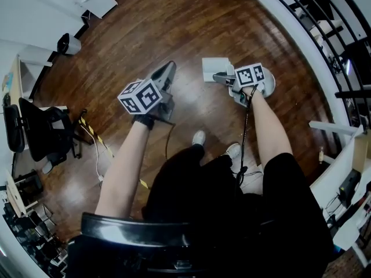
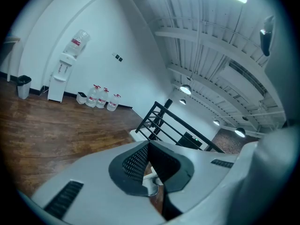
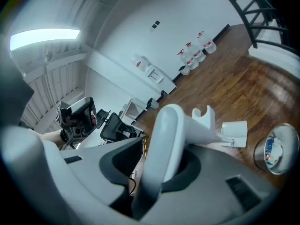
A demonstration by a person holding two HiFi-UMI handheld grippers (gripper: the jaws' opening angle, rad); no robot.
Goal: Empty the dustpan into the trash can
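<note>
The dustpan [image 3: 234, 134] sits on the wooden floor [image 1: 174, 22] near the trash can [image 3: 276, 149]. Its white handle [image 3: 171, 135] stands between the right gripper's [image 1: 222, 77] jaws, which are narrowly parted, with a gap on one side. The left gripper's [image 1: 169, 68] jaws are closed together and empty.

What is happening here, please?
A seated person holds a gripper in each hand. The right gripper has the handle of the white dustpan between its jaws, which look loose on it. The dustpan sits on the wooden floor beside the trash can. The left gripper is shut and empty.
</note>
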